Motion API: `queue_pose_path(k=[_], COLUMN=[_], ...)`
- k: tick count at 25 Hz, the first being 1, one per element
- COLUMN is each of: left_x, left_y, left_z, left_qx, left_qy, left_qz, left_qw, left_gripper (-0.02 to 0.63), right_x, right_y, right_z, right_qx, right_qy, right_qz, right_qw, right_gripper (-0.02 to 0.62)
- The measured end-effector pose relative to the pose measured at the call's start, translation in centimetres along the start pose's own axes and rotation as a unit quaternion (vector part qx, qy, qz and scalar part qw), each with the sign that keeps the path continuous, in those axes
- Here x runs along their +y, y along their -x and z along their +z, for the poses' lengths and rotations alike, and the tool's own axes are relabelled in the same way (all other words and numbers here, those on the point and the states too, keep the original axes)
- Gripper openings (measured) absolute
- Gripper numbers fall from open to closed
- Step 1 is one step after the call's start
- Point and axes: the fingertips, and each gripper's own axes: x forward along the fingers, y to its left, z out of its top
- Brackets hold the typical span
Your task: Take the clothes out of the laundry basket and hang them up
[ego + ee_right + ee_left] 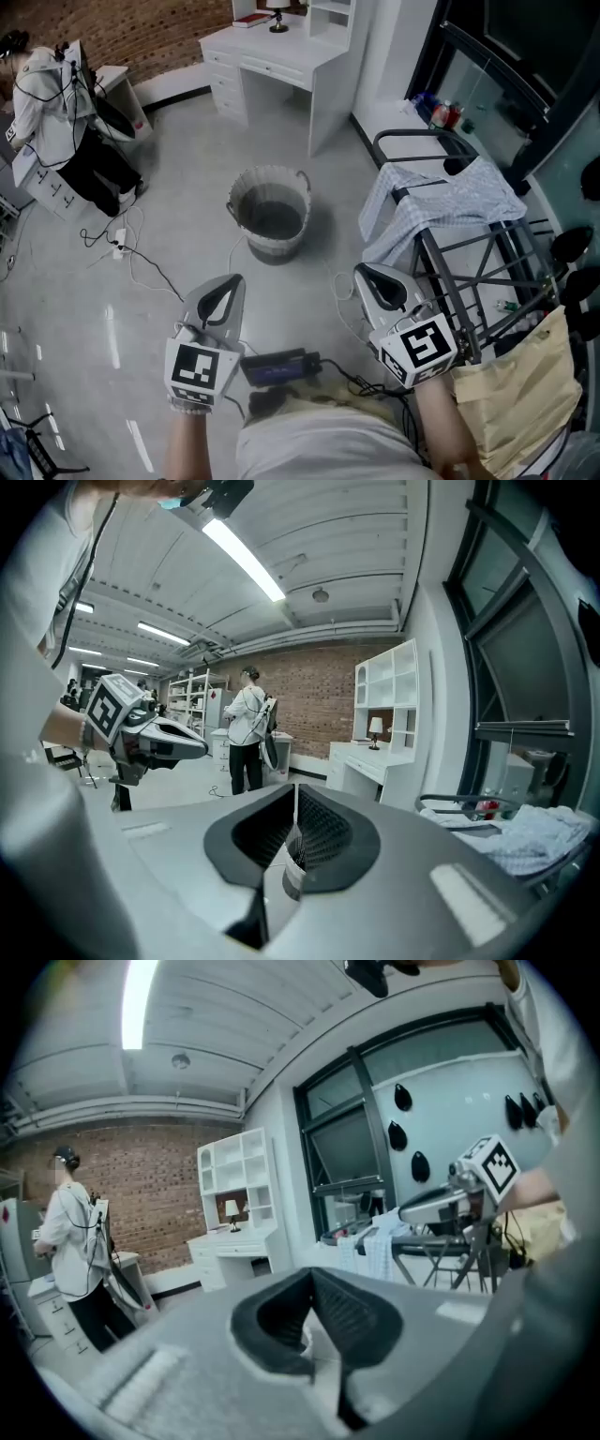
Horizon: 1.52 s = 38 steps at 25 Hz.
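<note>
left gripper (232, 281) shut (open floor (208, 242) before basket (298, 184))

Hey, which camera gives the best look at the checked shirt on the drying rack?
The head view: the checked shirt lies spread over the drying rack, seen from above. Both gripper views catch only a small, distant part of it.
</note>
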Motion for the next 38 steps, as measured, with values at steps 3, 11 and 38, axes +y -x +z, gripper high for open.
queue_pose_path(k=[3,11,38], left_x=[0.3,1.5,1.0], left_y=[0.2,0.8,0.1], left_z=[-1.2,-3.3,-3.0], left_qx=[0.014,0.035,0.024], left_qy=[-0.001,0.013,0.026], left_qz=[0.008,0.025,0.005], left_qw=[0.9999,0.9990,0.9994], left_gripper=[-0.003,-0.003,-0.003], right_x=[0.4,1.2,1.5], right_y=[-0.9,-2.4,-2.0], right_z=[-0.4,-0.8,-1.0], right_qx=[0.008,0.015,0.024], right_qy=[-0.001,0.004,0.003], right_qz=[0.006,0.018,0.011], right_qw=[1.000,1.000,1.000], right_gripper=[0.014,0.014,0.009])
